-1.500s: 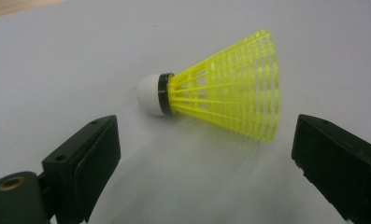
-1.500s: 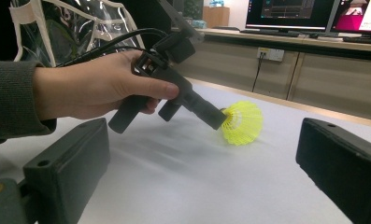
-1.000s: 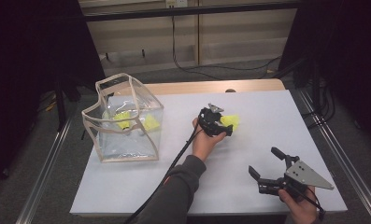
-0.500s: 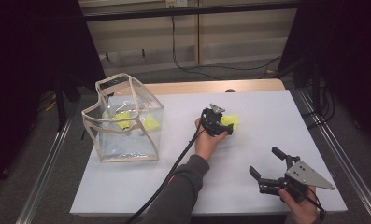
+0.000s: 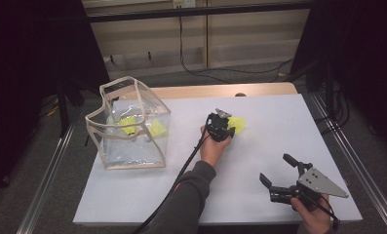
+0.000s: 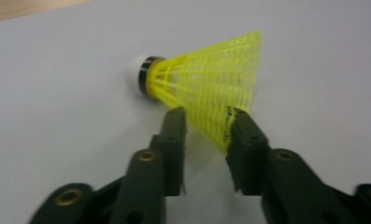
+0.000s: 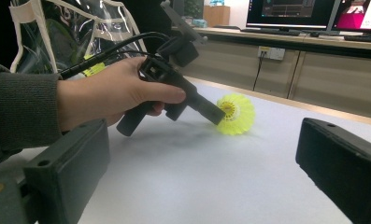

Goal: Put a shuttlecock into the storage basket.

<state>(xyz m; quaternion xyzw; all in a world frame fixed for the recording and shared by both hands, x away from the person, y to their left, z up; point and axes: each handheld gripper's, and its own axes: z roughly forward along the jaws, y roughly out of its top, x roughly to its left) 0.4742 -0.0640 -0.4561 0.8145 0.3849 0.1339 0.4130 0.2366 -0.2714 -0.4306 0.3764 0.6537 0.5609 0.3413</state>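
A yellow shuttlecock with a white cork and black band lies on its side on the white table. In the left gripper view my left gripper has its jaws closed in on the rim of the shuttlecock skirt, pinching the mesh between them. The high view puts the left gripper mid-table, held in a hand. My right gripper stands open near the front right edge, holding nothing. From the right gripper I see the other hand and the shuttlecock beyond it.
A clear plastic bag with beige trim stands upright at the table's left, with two yellow shuttlecocks inside. The left gripper's black cable runs back along the sleeve. Bare white table lies between the two grippers.
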